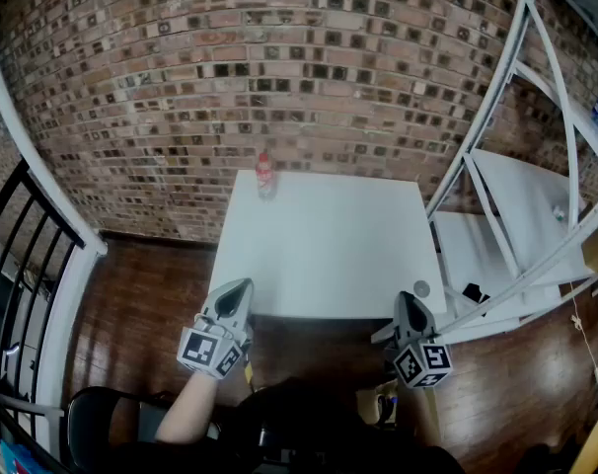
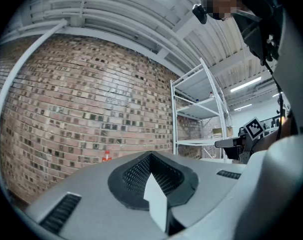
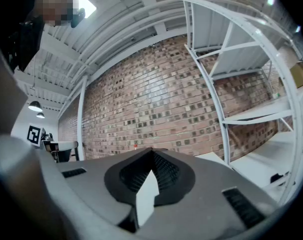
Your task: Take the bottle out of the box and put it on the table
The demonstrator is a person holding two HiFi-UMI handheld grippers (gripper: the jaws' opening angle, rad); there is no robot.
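- White surface (image 1: 329,250) carries a single thing: the bottle (image 1: 264,175), clear with a red cap and a red label, at the far edge against the brick wall (image 1: 279,67).
- The bottle stands upright, so its long axis runs straight up from the surface. No box shows in any view, and by the look of it the bottle is already out on the surface.
- The left claw (image 1: 238,290) hangs at the near edge of the surface, tips pressed together with nothing between them.
- The right claw (image 1: 410,300) hangs at the near right corner, beside the white shelf rack (image 1: 516,215). Its tips are also pressed together and it holds nothing.
- The bottle lies straight ahead of the left claw, across the full depth of the surface and a little to its right. From the right claw it sits well off to the left as well as far ahead.
- The left claw is therefore the nearer one. In its own view the red cap (image 2: 107,155) shows just left of the closed tips.
- Both claws are well apart from the bottle. Any reach for it would likely need the tips spread first, then a level approach to its upright side.
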